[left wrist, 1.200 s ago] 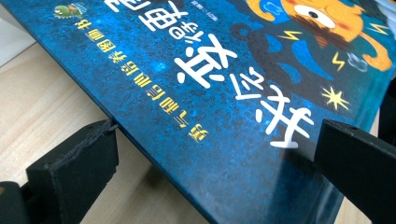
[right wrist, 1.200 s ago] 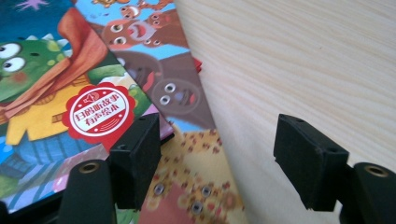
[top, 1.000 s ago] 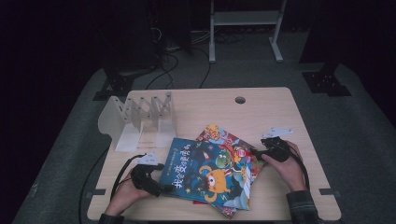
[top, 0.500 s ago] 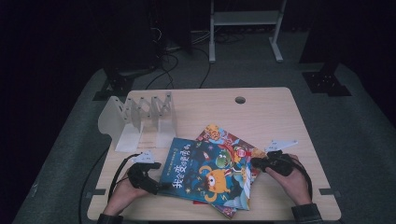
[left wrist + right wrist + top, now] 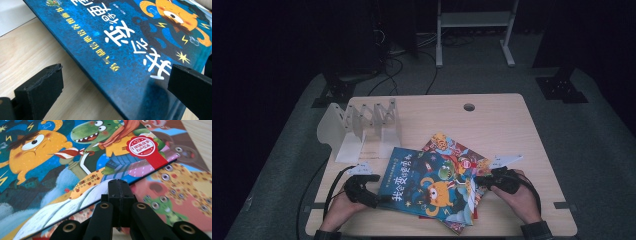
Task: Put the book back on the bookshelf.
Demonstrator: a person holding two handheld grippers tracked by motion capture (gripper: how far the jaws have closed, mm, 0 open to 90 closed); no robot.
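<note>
Blue glossy picture book [image 5: 427, 185] with an orange monster and green dinosaur lies near the front edge of the light wooden worktop [image 5: 492, 125], atop a reddish spotted-animal book [image 5: 180, 195]. Large white Chinese title; red round seal, characters too small to read. Left gripper [image 5: 112, 85] jaws wide, straddling the book's edge. Right gripper [image 5: 121, 187] jaws pressed together at its opposite edge.

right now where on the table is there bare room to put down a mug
The widest bare patch of the light wooden table lies at the far right, between the round cable hole and the right edge. A narrower strip runs between the white folding book rack and the blue picture book. The near middle is crowded: stacked books, left gripper, right gripper.
</note>
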